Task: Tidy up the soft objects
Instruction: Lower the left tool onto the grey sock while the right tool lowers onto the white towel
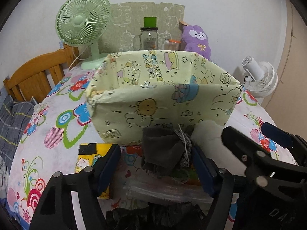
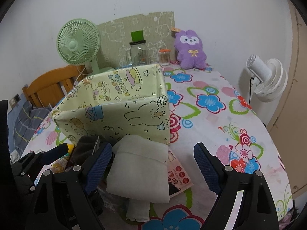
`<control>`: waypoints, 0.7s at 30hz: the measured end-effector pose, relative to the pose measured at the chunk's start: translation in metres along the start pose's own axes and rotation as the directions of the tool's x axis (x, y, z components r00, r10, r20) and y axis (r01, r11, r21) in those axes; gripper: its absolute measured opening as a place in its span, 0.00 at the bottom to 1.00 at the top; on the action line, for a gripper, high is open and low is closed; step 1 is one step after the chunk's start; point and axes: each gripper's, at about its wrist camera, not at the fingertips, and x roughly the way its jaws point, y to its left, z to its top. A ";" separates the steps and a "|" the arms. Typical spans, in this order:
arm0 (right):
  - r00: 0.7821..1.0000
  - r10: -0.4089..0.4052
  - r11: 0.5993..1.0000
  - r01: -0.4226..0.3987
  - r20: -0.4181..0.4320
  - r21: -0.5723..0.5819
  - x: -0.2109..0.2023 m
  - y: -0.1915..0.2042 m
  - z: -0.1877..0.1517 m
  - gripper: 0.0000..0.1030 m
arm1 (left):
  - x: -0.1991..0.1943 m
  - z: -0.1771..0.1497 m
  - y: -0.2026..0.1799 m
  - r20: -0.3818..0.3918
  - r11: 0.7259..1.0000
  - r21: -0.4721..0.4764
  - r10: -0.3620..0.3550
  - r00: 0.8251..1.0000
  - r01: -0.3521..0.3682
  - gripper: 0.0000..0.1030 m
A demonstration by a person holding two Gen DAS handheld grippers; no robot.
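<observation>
The open-topped, pale yellow fabric storage box printed with cartoon bears and rabbits (image 1: 161, 103) stands on the round table under its flower-patterned plastic cloth (image 2: 220, 115), its mouth facing up and its near wall turned toward both grippers, which makes it the likely destination for the soft things heaped just in front of it. The left gripper (image 1: 155, 164) hangs over a crumpled dark grey cloth (image 1: 163, 149) with a knitted grey cord trailing from it; the jaws bracket the cloth on both sides, the right pad right at its edge and the left pad clear of it with cloth-covered table showing in the gap, so it reads as open around the cloth, not yet clamped. The right gripper (image 2: 153, 164) points down at a folded white cloth (image 2: 140, 168) that lies on some printed paper packets (image 2: 178, 174) and touches the box's front wall; its jaws stand wide, one pad beside the cloth's left edge and the other well off to the right over bare tablecloth, holding nothing. (Each gripper seems to have taken the item on its own side, which keeps the two from crossing.) Behind the box, out of the working area, stand a mint green desk fan (image 1: 82, 25), a clear glass jar with a green cap (image 1: 148, 36) and a purple plush rabbit (image 2: 190, 48).
</observation>
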 end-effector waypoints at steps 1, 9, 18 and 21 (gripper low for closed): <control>1.000 0.003 1.000 -0.003 -0.011 -0.001 0.002 0.000 0.000 0.86 | 0.001 0.000 -0.001 -0.001 1.000 0.004 -0.002 1.000 0.002 0.73; 0.998 0.019 1.000 -0.020 -0.060 -0.007 0.016 0.005 -0.001 0.84 | 0.004 -0.002 -0.006 -0.007 0.999 0.045 -0.003 1.000 0.003 0.53; 0.995 0.016 1.000 -0.015 -0.100 0.013 0.031 0.008 -0.003 0.83 | 0.006 -0.004 -0.003 -0.018 0.999 0.040 -0.017 1.000 0.018 0.49; 0.994 0.018 1.000 -0.016 -0.110 0.018 0.035 0.009 -0.003 0.79 | 0.008 -0.004 -0.003 -0.024 0.999 0.040 -0.014 1.000 0.015 0.49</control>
